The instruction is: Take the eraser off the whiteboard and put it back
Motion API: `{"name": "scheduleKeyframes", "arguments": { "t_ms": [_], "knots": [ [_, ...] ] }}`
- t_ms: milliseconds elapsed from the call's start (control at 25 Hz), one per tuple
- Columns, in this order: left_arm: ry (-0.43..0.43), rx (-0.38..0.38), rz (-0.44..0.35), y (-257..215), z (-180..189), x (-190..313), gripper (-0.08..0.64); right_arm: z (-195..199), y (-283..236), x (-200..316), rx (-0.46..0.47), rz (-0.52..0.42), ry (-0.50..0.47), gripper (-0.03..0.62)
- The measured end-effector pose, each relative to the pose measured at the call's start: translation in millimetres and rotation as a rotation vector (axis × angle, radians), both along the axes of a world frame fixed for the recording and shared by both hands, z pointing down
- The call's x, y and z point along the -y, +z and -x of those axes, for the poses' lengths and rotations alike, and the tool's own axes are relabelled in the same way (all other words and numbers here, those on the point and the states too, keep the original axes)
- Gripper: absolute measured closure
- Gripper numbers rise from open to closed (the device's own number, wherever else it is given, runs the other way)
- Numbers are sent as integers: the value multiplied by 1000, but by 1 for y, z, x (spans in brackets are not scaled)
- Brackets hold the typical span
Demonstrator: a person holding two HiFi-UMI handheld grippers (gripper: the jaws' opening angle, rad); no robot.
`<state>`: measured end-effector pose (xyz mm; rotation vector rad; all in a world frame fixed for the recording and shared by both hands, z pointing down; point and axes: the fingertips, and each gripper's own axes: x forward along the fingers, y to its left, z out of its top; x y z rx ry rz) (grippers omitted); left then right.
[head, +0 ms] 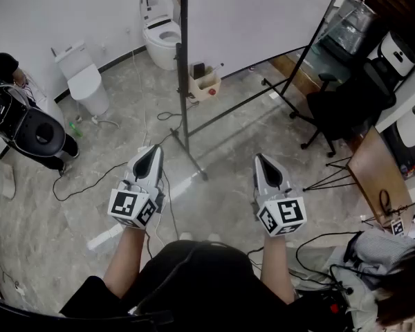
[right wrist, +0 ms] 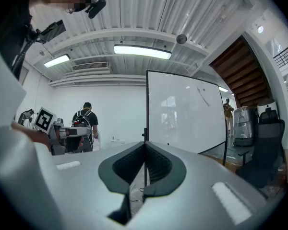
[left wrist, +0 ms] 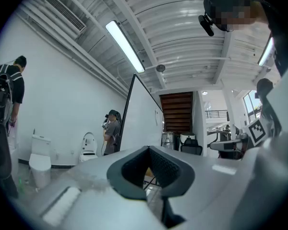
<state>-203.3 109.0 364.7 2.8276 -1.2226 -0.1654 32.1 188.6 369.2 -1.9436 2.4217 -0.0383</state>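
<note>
The eraser cannot be picked out on the whiteboard (head: 263, 12), which stands far ahead, well apart from both grippers. Open floor (head: 228, 140) strewn with cables (head: 167, 115) lies between. The left gripper (head: 154, 148) and right gripper (head: 261, 157) have their fingers clenched, empty. No writing is readable.

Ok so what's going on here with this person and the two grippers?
A person stands facing a whiteboard, holding the left hand-held gripper and the right hand-held gripper level in front of them. Both are shut and empty, well short of the board. I can't make out an eraser, so the task doesn't look started.
</note>
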Motion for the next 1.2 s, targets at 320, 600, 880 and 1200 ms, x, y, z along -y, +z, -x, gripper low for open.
{"name": "scheduleKeyframes", "arguments": {
  "t_ms": [320,600,880,1200],
  "knots": [
    [-8,17,18,4,-8,6,555,-7,2,3,9,-1,-6,583],
    [-6,-1,13,3,-11,-2,555,-7,3,1,17,-1,-26,581],
    [3,4,21,3,-18,0,555,-14,6,5,24,12,-42,583],
    [-1,31,7,-1,-31,1,555,-22,2,11,25,14,-69,583]
  ]
}}
